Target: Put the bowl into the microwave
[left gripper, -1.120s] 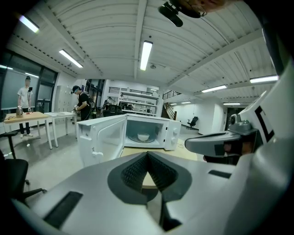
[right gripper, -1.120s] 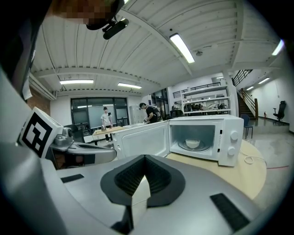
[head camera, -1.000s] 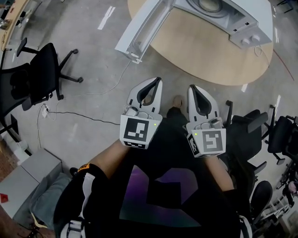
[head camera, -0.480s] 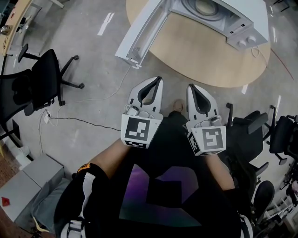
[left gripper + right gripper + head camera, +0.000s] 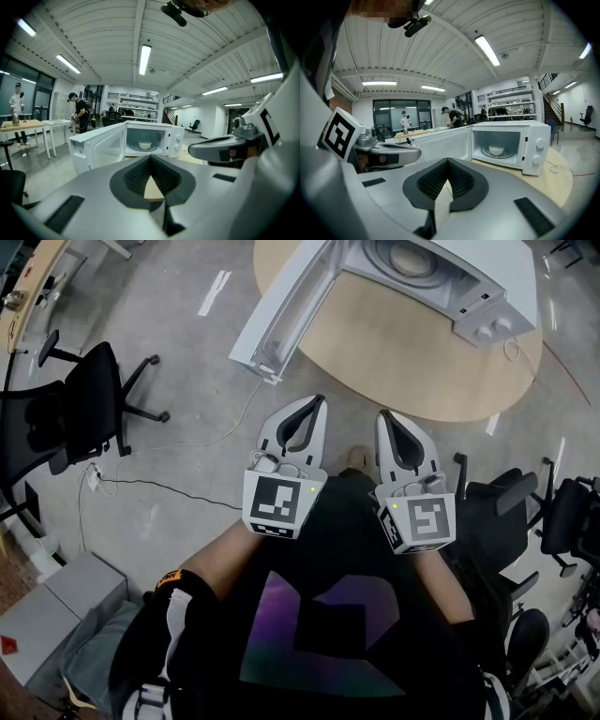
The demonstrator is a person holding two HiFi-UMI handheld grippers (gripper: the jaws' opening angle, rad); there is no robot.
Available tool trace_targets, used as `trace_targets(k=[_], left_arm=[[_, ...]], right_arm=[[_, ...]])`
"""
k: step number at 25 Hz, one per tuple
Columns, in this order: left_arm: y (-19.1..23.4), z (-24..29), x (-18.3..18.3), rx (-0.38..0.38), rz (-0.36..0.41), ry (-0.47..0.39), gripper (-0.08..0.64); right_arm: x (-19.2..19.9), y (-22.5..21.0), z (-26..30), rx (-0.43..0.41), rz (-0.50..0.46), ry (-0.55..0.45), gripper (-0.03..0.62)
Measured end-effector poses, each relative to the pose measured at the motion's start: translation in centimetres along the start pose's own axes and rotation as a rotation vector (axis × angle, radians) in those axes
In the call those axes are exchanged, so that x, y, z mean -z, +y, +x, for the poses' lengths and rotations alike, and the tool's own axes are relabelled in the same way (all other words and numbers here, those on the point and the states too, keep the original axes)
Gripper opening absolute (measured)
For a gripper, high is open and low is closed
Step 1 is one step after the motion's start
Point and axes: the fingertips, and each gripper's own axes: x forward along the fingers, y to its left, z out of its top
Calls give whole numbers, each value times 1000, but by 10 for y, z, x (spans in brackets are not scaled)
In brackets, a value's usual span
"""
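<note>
- Bowl: small, white, on the turntable inside the microwave, whose door is swung wide open; placement appears complete
- Microwave: stands at the far edge of the round table
- Left gripper: jaws together, nothing between them, held short of the table's near edge
- Right gripper: likewise closed and empty, just beside the left
- Handling, judged: bowl rigid, smooth, probably light and breakable; best pinched gently across the rim wall
</note>
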Motion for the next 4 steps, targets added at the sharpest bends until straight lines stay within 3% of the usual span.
trace_targets(k=[4], left_arm=[[-2, 2, 0, 4, 1, -3, 46]], right_arm=[[2, -4, -1, 14, 7, 5, 15]])
